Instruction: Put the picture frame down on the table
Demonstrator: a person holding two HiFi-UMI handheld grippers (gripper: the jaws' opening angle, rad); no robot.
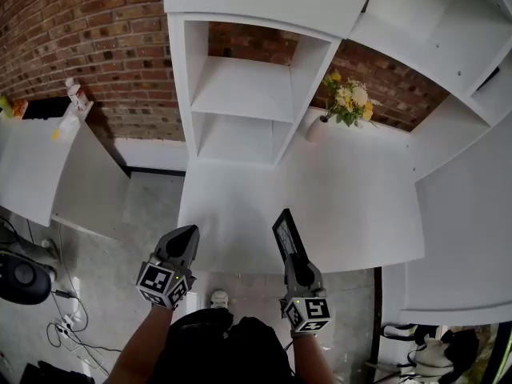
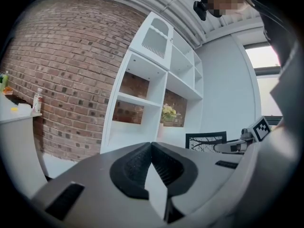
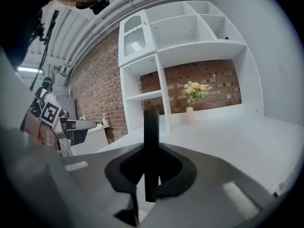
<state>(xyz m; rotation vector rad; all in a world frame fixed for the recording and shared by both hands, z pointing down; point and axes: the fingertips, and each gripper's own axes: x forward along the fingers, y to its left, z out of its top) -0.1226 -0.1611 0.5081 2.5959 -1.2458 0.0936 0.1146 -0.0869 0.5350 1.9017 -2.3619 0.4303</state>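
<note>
Picture frame (image 1: 286, 230) not yet down — it stands on edge, clenched in the right tool (image 1: 294, 256) over the worktop's (image 1: 336, 206) near edge; left tool (image 1: 186, 237) closed, empty — lowering and release remain

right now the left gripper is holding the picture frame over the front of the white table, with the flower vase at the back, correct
No, it is the right gripper that holds the picture frame; the right gripper view shows its jaws shut on the frame's edge. The left gripper is shut and empty. The rest is right.
</note>
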